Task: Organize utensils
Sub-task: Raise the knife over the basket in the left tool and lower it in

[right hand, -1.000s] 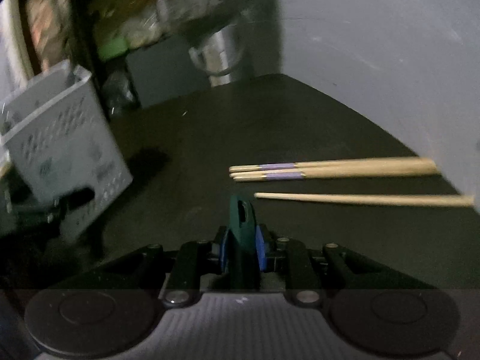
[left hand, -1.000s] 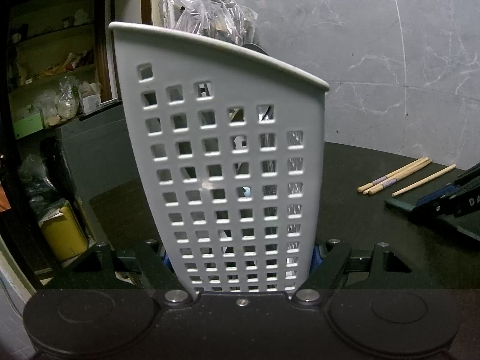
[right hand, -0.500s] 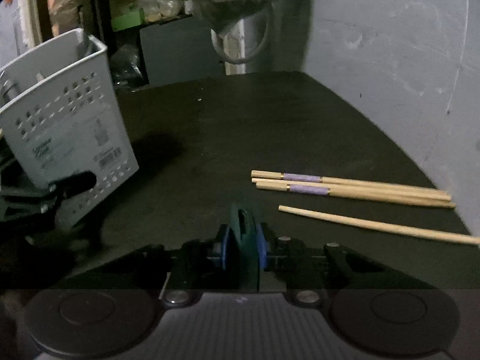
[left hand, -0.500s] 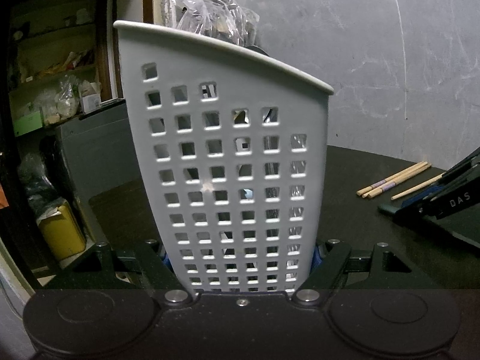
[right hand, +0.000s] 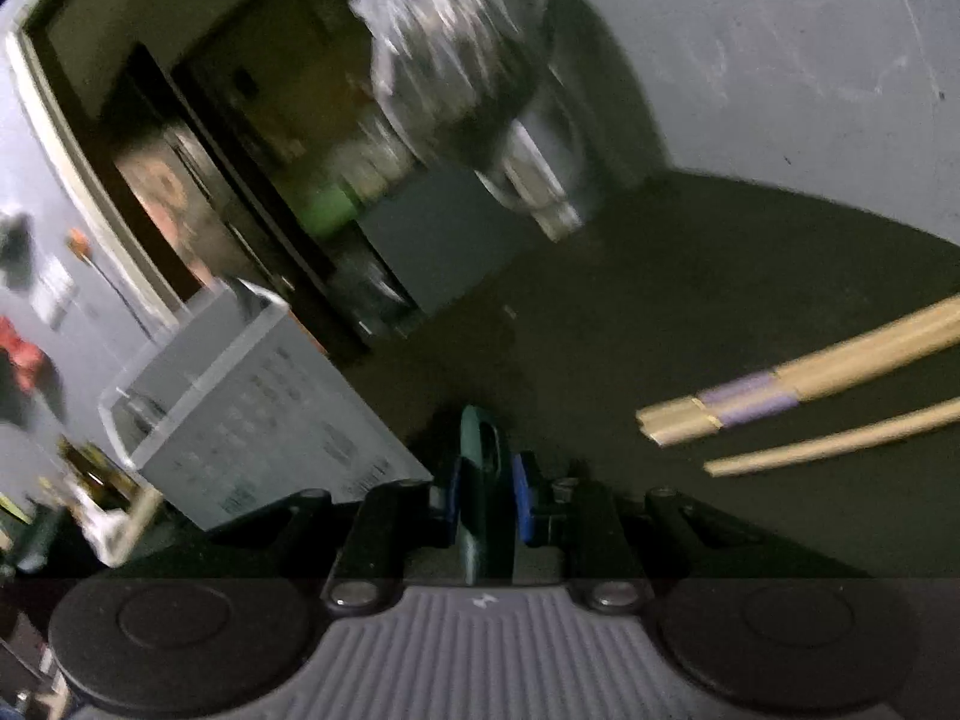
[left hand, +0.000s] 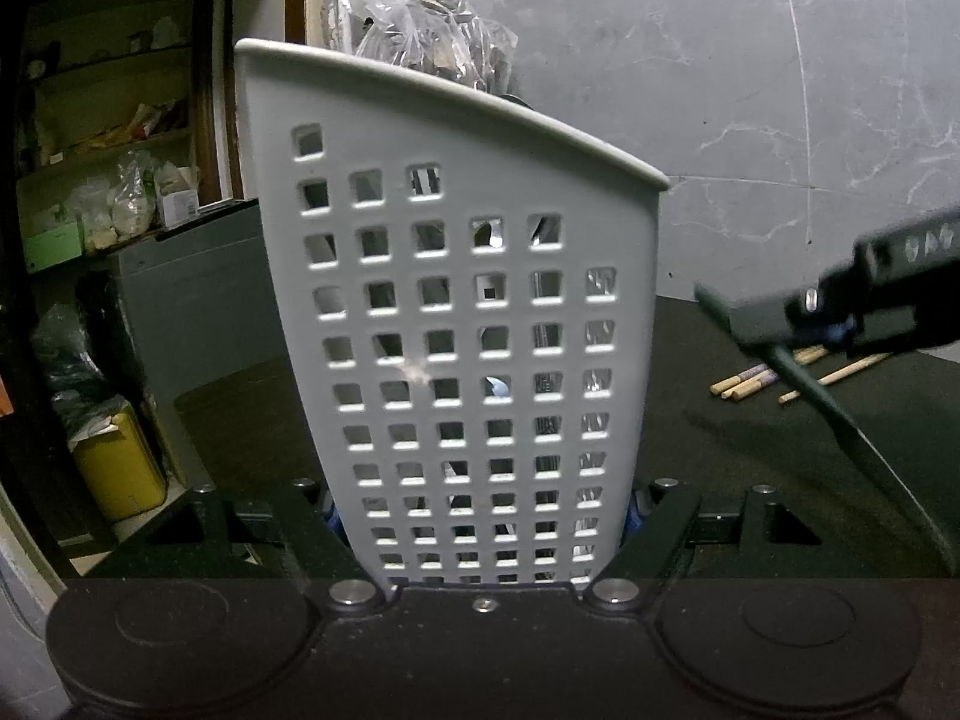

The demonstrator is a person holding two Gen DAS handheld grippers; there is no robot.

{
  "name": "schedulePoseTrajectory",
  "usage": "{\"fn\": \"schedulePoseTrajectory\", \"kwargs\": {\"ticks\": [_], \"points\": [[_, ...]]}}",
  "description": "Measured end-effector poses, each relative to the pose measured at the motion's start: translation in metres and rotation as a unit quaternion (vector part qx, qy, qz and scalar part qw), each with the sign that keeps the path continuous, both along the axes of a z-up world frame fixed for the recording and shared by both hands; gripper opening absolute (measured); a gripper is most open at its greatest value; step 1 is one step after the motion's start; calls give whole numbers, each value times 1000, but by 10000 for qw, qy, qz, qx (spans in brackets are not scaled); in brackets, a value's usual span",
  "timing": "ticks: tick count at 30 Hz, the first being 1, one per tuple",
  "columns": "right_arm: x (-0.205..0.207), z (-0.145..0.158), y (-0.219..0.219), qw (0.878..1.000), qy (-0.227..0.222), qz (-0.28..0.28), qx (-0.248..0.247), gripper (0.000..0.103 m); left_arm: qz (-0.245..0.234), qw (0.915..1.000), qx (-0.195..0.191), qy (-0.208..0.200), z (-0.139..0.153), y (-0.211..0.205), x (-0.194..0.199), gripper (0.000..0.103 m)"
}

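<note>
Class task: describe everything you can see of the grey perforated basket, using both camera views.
The basket is pale grey, plastic by the look of it, its wall pierced by rows of square holes below a smooth rounded rim that slopes down to one side. It stands upright on the dark table, clamped at its base between the jaws of the left hand-held gripper. Through the holes, shiny items show inside, too unclear to name. The blurred right view shows labels on another wall.

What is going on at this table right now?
The left gripper clamps a white perforated utensil basket upright on the dark table. The right gripper grips a dark green utensil handle and holds it above the table. Three wooden chopsticks lie loose on the table, not yet collected.
</note>
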State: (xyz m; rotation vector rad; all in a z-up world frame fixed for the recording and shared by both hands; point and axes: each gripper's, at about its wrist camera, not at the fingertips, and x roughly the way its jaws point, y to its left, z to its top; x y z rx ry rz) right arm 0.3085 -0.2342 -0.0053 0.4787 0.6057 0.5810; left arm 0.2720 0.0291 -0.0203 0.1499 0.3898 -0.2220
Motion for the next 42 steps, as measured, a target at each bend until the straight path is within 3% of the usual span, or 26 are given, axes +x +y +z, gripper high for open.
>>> {"fn": "schedulePoseTrajectory", "kwargs": {"ticks": [9,10,13,33,38,42], "points": [[-13,28,-2,9933,-953,194,621,20,11,10000,7,3,0,-1,0,77],[-14,31,-1,9923,-1043,203,641,14,12,10000,9,2,-1,-2,0,77],[-15,37,2,9898,-1225,221,689,13,13,10000,7,4,0,-2,0,77],[-32,66,6,9822,-1753,179,653,11,13,10000,-3,4,0,-2,0,77],[-45,97,2,9706,-2329,-156,590,12,22,10000,-41,12,0,-2,1,76],[-63,123,7,9476,-3124,-483,451,12,36,10000,-53,17,1,-3,1,76]]}}
